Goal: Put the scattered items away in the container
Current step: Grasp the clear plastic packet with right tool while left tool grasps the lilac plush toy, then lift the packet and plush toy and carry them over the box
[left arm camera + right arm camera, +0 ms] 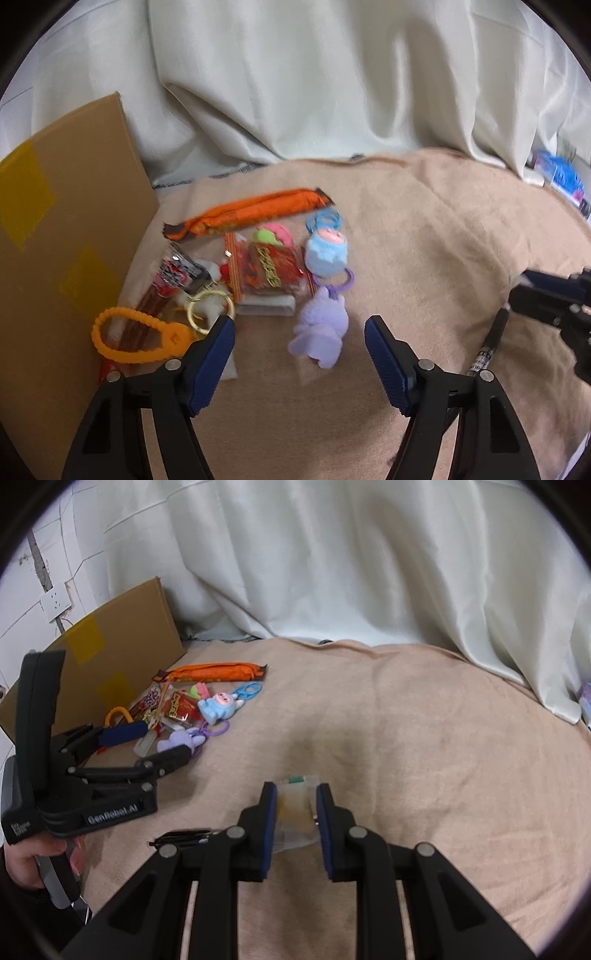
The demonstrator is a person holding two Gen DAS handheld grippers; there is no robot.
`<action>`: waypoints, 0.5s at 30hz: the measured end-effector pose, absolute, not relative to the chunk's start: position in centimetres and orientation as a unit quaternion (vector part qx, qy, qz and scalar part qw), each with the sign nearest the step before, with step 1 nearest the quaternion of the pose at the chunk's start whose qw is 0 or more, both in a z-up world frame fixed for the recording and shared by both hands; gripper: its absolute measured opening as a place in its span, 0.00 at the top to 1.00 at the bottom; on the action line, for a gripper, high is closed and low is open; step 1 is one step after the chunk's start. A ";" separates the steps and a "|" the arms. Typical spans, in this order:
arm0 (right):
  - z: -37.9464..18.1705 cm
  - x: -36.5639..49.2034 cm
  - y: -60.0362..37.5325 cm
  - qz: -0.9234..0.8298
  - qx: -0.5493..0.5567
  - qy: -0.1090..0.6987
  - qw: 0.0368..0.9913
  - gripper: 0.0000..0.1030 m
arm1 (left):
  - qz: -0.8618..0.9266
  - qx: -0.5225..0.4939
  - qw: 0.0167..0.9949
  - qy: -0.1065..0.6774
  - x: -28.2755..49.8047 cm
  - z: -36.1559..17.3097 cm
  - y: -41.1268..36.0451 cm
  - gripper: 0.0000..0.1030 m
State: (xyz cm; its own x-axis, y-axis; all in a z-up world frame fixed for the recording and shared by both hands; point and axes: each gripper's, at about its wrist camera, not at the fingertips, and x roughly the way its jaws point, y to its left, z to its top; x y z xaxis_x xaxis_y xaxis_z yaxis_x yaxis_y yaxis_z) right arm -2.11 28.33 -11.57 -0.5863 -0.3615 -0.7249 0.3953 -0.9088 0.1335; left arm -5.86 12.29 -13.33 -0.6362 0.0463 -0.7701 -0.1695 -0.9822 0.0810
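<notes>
Right wrist view: right tool (pixel 295 805) pinches a clear packet (pixel 295 812), which could slip free. Left tool (pixel 299 345) gapes around the purple toy (pixel 321 332), untouched; closing could bump the keyring (pixel 208 308).

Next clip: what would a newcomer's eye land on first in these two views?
The bright heap of trinkets and snack packets on the beige blanket, led by the long orange wrapper and purple bunny keychain, beside the cardboard box at left. The left gripper hangs open over the bunny. The right gripper is shut on a small clear packet.
</notes>
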 end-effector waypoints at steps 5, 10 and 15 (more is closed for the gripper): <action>-11.8 -2.0 28.6 -0.889 0.404 0.022 0.214 0.76 | 0.897 -0.431 0.076 0.065 -6.1 -13.9 12.6 0.49; -11.9 -2.0 28.8 -0.887 0.408 0.021 0.214 0.76 | 0.897 -0.429 0.091 0.058 -6.0 -13.7 12.8 0.69; -11.8 -2.1 28.7 -0.888 0.406 0.021 0.215 0.76 | 0.896 -0.430 0.096 0.057 -5.9 -13.5 12.8 0.69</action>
State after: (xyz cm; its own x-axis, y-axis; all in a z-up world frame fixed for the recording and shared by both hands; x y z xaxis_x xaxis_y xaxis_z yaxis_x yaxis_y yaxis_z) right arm -2.07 28.68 -11.82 -0.5781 -0.3643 -0.7302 0.3980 -0.9070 0.1374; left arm -5.85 12.78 -13.47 -0.6117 0.1223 -0.7816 -0.2210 -0.9751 0.0204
